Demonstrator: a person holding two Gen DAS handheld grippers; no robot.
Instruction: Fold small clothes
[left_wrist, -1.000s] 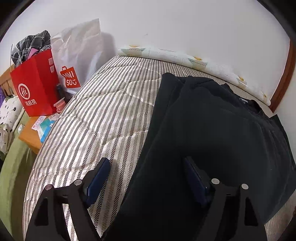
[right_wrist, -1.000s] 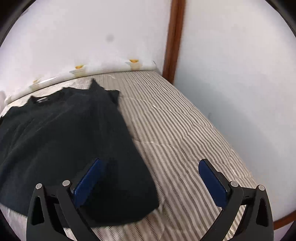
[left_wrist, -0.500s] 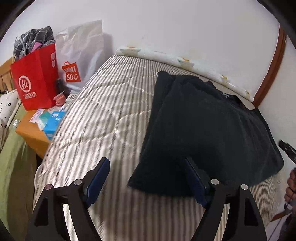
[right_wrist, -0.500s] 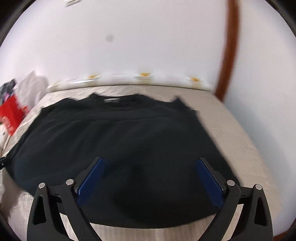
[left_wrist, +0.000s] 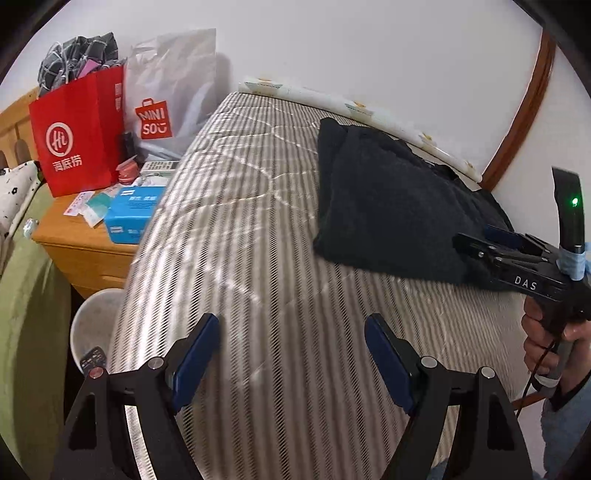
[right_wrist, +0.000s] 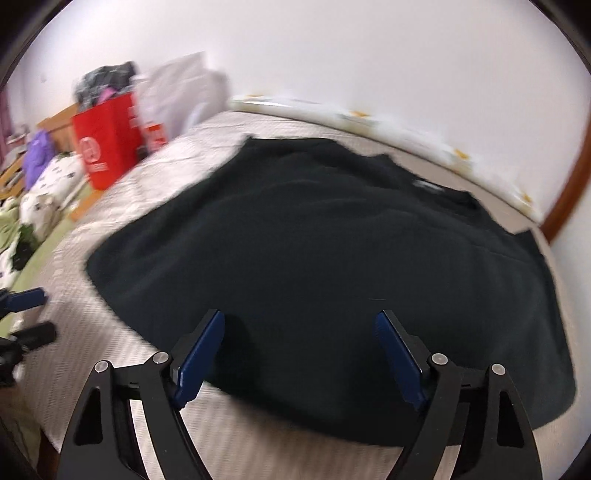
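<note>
The black top (right_wrist: 325, 258) lies flat on the striped bed (left_wrist: 258, 295). In the right wrist view it fills the middle of the frame. In the left wrist view it sits in the upper right. It looks partly folded already, with its sides tucked in, so the job seems to be in the middle.

The right hand-held gripper (right_wrist: 301, 354) hangs over the near edge of the top. Its jaws are closing, but they do not pinch the cloth yet. The left hand-held gripper (left_wrist: 291, 354) is wide and holds nothing. Only bare bed is under it, well apart from the top.

Next, I think both need to grab the near edge, one at each corner, and lift it over to the far edge. The left one must come closer first.
</note>
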